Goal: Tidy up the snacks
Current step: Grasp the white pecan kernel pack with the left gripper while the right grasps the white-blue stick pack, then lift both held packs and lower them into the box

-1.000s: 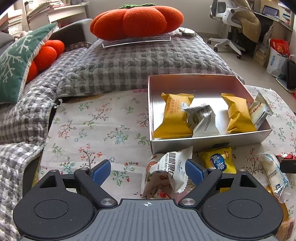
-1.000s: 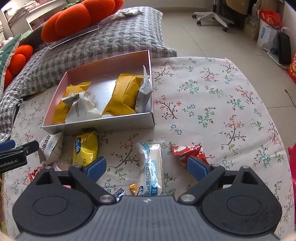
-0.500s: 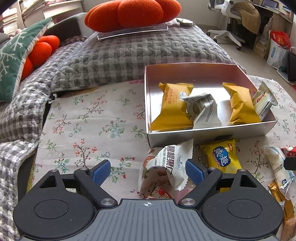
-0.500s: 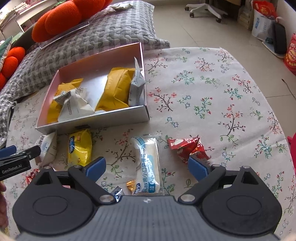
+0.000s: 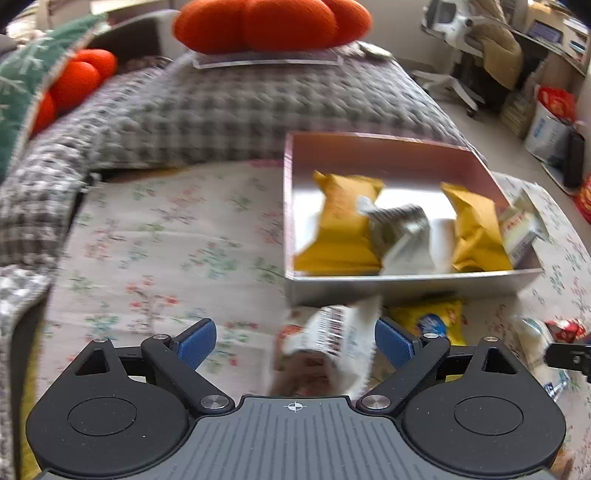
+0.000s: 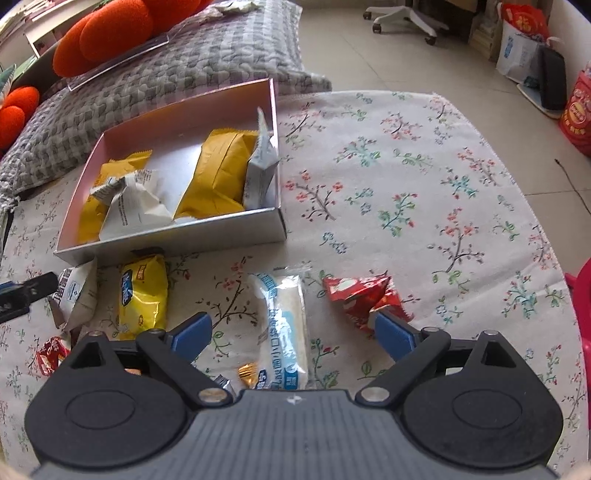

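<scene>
A white nut pack (image 5: 332, 343) lay on the floral cloth (image 5: 166, 240), just at 6 o'clock of the box (image 5: 406, 286), near its left front corner. It sat between the left gripper's (image 5: 295, 339) blue pads, nearer the right one, with no clear press on it. That gripper's jaws were opening; they stood a little wider than a second before, and the left view had blurred and come slightly closer to the box.

At 3 o'clock of the white pack lay a yellow pack (image 6: 142, 297), then a long clear-wrapped bar (image 6: 284, 325), then a red pack (image 6: 364, 299). The bar lay between the right gripper's (image 6: 291, 332) wide-spread pads without touching either. The right pad now overlapped the red pack's near edge, where a second ago it sat clear of it; contact cannot be told. A small gold sweet (image 6: 246, 373) lay by the bar's near end, and another red sweet (image 6: 50, 354) at 8 o'clock of the yellow pack.

Inside the box, unchanged, lay two yellow pouches (image 6: 218, 177), a crumpled white wrapper (image 6: 129, 203) and a white pack on edge (image 6: 260, 170) against the right wall.

Beyond the box at 12 o'clock lay a grey checked quilt (image 5: 221, 110) with an orange cushion (image 5: 273, 22).
</scene>
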A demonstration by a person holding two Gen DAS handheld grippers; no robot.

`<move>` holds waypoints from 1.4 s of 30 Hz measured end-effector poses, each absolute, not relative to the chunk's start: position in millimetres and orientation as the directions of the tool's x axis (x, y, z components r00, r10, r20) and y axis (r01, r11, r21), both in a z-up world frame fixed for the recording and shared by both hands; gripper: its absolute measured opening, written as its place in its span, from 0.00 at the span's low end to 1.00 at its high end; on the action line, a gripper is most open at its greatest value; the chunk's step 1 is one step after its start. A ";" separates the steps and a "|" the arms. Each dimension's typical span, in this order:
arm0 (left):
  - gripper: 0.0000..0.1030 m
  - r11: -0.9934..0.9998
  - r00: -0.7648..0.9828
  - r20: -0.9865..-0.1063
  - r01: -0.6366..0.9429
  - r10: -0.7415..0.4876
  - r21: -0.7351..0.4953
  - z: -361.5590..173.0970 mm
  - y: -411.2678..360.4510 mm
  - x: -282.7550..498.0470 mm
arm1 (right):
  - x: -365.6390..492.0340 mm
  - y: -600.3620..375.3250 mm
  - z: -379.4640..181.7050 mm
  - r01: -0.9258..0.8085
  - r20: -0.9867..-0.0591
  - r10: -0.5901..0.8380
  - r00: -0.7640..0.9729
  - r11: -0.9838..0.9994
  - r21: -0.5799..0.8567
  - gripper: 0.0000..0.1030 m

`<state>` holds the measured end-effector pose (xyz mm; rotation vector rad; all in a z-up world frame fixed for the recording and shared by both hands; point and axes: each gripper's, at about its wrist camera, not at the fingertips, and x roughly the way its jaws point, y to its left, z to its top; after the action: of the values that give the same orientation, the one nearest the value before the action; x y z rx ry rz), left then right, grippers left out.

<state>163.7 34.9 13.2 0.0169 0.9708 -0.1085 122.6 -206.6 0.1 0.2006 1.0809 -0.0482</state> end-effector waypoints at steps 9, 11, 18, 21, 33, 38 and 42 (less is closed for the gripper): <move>0.93 0.995 0.510 -0.855 0.086 -0.091 -0.055 -9.1 30.4 177.0 | 130.7 -210.0 -12.2 0.164 -0.900 0.053 0.433 0.977 0.137 0.88; 0.93 0.995 0.514 -0.853 0.089 -0.091 -0.052 -9.7 29.8 176.5 | 133.5 -209.3 -16.1 0.167 -0.904 0.058 0.424 0.976 0.142 0.86; 0.91 0.989 0.527 -0.840 0.127 -0.133 -0.077 -15.6 26.6 175.0 | 139.0 -195.3 -25.8 0.126 -0.916 0.069 0.396 0.984 0.128 0.61; 0.79 0.991 0.525 -0.844 0.119 -0.112 -0.058 -19.8 26.0 176.3 | 139.9 -194.5 -28.4 0.122 -0.914 0.085 0.397 0.982 0.145 0.52; 0.60 0.995 0.531 -0.842 0.074 -0.098 -0.069 -14.0 30.5 174.2 | 133.8 -200.6 -20.9 0.126 -0.889 0.118 0.442 0.973 0.191 0.17; 0.60 0.992 0.542 -0.831 0.081 -0.127 -0.099 -2.0 30.4 169.7 | 132.4 -203.9 -12.9 0.132 -0.875 0.111 0.471 0.972 0.194 0.17; 0.60 0.990 0.544 -0.827 0.077 -0.142 -0.120 1.5 30.5 168.3 | 132.1 -204.9 -6.5 0.132 -0.863 0.097 0.496 0.974 0.186 0.17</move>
<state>168.3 30.5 1.5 -0.0720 0.9874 -0.1297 132.1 -204.9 -6.5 0.2400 1.0544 -0.0212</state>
